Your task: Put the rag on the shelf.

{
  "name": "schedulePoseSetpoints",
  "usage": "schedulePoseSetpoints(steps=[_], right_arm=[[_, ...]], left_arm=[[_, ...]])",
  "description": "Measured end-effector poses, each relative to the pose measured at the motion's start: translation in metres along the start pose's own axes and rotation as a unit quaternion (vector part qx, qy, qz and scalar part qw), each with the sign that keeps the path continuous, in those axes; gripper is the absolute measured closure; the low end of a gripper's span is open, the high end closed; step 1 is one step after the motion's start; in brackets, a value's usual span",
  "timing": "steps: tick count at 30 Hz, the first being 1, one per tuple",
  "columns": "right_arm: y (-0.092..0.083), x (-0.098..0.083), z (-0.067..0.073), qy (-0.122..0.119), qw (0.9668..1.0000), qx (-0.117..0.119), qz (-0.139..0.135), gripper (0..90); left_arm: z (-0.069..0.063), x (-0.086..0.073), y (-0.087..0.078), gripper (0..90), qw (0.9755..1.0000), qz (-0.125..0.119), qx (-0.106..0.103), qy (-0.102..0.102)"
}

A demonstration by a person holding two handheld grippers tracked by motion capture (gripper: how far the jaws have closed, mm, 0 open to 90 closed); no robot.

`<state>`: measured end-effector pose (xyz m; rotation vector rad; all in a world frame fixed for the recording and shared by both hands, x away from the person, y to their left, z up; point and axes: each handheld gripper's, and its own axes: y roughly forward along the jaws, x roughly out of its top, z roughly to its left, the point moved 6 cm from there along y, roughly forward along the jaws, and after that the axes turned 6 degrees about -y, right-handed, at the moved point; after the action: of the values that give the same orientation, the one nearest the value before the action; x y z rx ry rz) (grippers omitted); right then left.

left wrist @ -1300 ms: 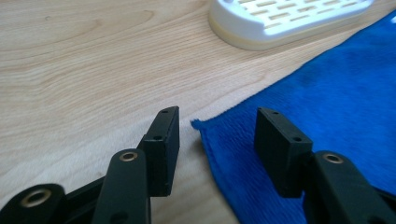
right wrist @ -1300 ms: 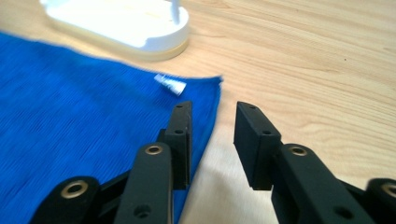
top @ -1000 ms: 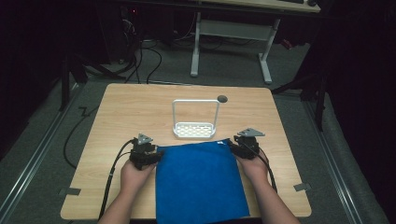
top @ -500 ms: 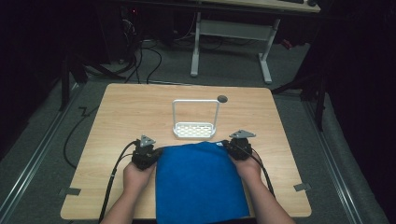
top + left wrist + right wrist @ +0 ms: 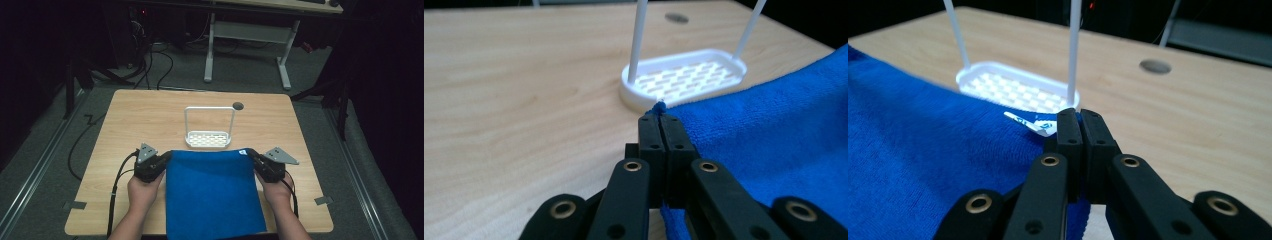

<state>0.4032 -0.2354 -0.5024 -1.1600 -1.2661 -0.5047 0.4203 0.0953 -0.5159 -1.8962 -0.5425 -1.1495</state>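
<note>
Cloth: one blue rectangular terry towel [image 5: 212, 192], spread flat on the light wooden worktop [image 5: 135, 120], its far edge just beside the near rim of the white perforated plastic tray with a tall wire hoop handle [image 5: 208, 138]; its near edge hangs off the worktop's near side.

Left gripper [image 5: 167, 157]: black fingers [image 5: 651, 135] pressed together on the towel's far left corner; a tuft of blue pile shows just above the tips in the left gripper view, with the tray directly beyond. The jaws have just been closing, and the cloth now sits clamped between them.

Right gripper [image 5: 250, 153]: black fingers [image 5: 1095, 137] likewise pinched tight on the towel's far right corner, beside the small white care label [image 5: 1030, 122], which sticks out toward the tray. These jaws have also just been closing on the fabric.

Towel position relative to tray: nearer the person, centred under it, both far corners slightly raised at the fingertips.

Round dark grommet hole [image 5: 238, 106]: beyond the tray, to its right.
</note>
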Motion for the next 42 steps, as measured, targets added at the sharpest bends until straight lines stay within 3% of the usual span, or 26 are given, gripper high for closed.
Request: schedulePoseSetpoints(steps=[3,6,9,12,15,17,18,21,31,42], right_arm=[[-0.008,0.009,-0.003,0.001,0.9997,-0.01,-0.02,88.5],[-0.01,0.012,-0.003,0.001,0.9995,-0.013,-0.03,88.6],[-0.016,0.021,-0.004,0.004,0.9987,-0.011,-0.05,88.6],[-0.018,0.026,-0.004,0.0,0.9984,-0.012,-0.055,88.6],[-0.023,0.039,-0.008,0.003,0.997,-0.014,-0.076,88.6],[-0.026,0.047,-0.01,0.003,0.9964,-0.017,-0.084,88.6],[-0.026,0.047,-0.01,0.003,0.9964,-0.017,-0.084,88.6],[-0.033,0.066,-0.011,-0.003,0.9943,-0.024,-0.104,88.7],[-0.041,0.108,-0.02,-0.01,0.9888,-0.043,-0.143,88.7],[-0.043,0.143,-0.023,-0.017,0.984,-0.053,-0.169,88.7]], left_arm=[[-0.005,0.009,-0.007,89.4,0.9995,-0.031,-0.009,0.004],[-0.007,0.013,-0.009,89.4,0.999,-0.044,-0.007,0.01],[-0.01,0.026,-0.016,89.4,0.9967,-0.08,-0.006,0.015],[-0.011,0.032,-0.019,89.4,0.9955,-0.093,-0.007,0.015],[-0.013,0.047,-0.026,89.5,0.9934,-0.112,-0.009,0.024],[-0.016,0.062,-0.033,89.4,0.9906,-0.133,-0.01,0.031],[-0.016,0.062,-0.033,89.5,0.9906,-0.133,-0.01,0.031],[-0.02,0.08,-0.04,89.5,0.9867,-0.157,-0.01,0.04],[-0.022,0.109,-0.044,89.5,0.9801,-0.194,-0.013,0.04],[-0.021,0.138,-0.051,89.6,0.9735,-0.224,-0.007,0.048]])
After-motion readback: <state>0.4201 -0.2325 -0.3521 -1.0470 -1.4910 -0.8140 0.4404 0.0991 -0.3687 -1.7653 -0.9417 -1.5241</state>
